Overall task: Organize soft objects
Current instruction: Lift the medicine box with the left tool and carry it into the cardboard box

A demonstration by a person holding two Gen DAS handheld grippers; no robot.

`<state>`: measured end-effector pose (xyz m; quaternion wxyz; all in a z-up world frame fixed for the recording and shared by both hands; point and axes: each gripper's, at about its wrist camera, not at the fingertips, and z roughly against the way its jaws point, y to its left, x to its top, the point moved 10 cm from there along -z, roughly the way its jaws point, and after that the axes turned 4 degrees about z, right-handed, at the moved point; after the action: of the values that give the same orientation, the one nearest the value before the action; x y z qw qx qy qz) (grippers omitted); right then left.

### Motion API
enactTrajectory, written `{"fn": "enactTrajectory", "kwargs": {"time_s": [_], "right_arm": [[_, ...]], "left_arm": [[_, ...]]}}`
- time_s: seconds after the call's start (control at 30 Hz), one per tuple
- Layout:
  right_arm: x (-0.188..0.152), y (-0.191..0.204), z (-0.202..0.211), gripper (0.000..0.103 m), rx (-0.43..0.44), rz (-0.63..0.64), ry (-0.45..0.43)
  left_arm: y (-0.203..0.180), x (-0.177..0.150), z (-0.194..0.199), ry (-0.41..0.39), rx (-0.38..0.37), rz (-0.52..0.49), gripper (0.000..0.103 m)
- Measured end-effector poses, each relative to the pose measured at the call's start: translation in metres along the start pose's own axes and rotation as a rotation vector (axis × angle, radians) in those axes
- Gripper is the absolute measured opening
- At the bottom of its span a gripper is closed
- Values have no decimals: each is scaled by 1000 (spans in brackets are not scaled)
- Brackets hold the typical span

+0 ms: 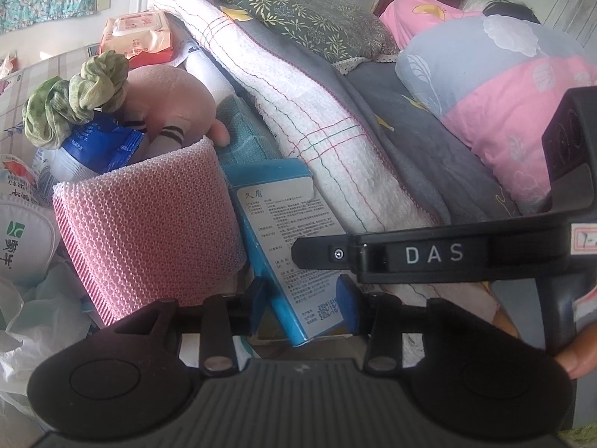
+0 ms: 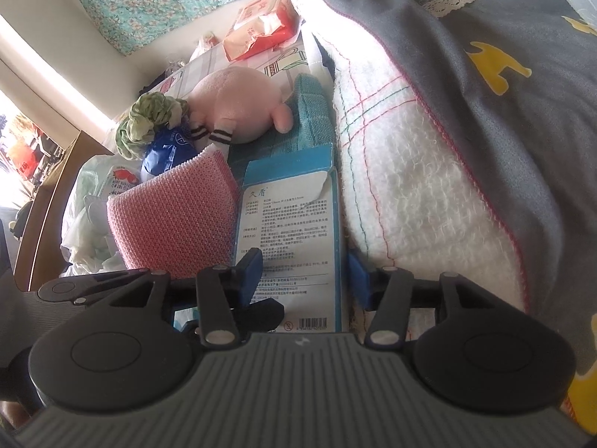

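Both grippers straddle a blue box [image 2: 291,246]: the right gripper [image 2: 304,280] and left gripper [image 1: 304,304] stand partly open around it, pad contact unclear. Just left stands a pink knitted sponge [image 2: 175,220], beside white towelling [image 2: 421,201].

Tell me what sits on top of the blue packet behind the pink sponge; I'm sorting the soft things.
A green scrunchie rests on the blue packet, with the pink plush toy leaning beside it. The pink sponge covers the packet's lower part.
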<state>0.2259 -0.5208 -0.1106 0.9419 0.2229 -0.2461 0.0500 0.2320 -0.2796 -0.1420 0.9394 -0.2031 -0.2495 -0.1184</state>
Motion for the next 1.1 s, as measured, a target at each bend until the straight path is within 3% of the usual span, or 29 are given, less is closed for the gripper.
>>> {"fn": "enactTrajectory", "kwargs": {"time_s": [0.33,0.63,0.9,1.1], "right_arm": [[-5,15,39,45,-54,36,-77],[-13,47,93,44,-59,52,-191],[-13,109,125,44,9,123,-275],[-3,194,116,44,151,210,-288]], "left_arm": [[-11,1,25,-62,-29,-28,41],[-27,-3,80,-155,-59,-61,41],[-9,-8,153,-285,-16,-57,41],[42,-10,216,-379,96,-18,41]]}}
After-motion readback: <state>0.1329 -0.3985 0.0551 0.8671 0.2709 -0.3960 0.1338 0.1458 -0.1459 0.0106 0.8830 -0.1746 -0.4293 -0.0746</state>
